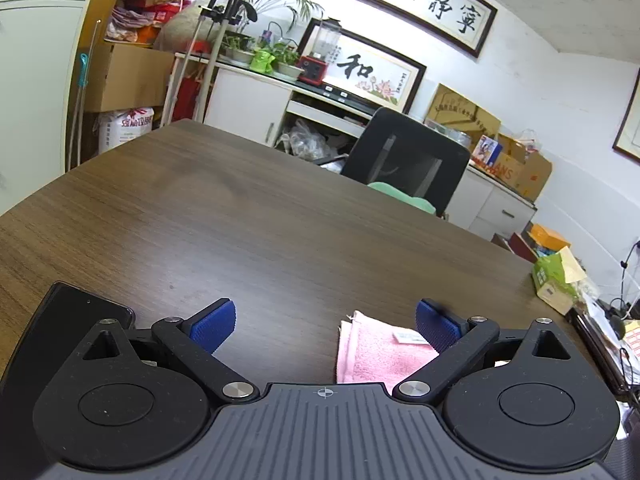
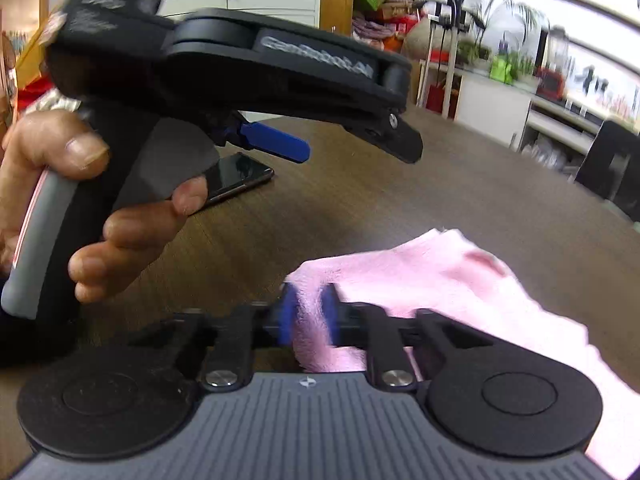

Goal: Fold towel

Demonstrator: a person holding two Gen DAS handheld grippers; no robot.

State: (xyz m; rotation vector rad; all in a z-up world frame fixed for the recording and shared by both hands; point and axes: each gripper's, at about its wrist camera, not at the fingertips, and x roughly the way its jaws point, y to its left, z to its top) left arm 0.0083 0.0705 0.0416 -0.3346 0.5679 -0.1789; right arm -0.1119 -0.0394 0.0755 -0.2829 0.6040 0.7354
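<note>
Two grippers are in my hands, and only one has anything in it; the soft pink terry towel lies on the dark wood-grain table, partly folded by the look of its stacked edges, with a small white label showing on top in the left wrist view. I judge it light and limp, so it will sag and drape from wherever I hold it rather than keep a shape; it will not slip easily, since the pile gives grip, and nothing about it is fragile. A corner or a doubled edge is the place to take it (a pinch in the middle would only bunch the cloth).

My right gripper is closed almost fully, its blue pads pressing a fold of the towel between them; the rest of the cloth trails off to the right across the table. My left gripper stands wide open and holds nothing; its right pad sits just over the towel's near edge, though I cannot tell whether it touches. From the right wrist view it hangs above the table, with a black smartphone lying beneath it, well apart from the towel.
</note>
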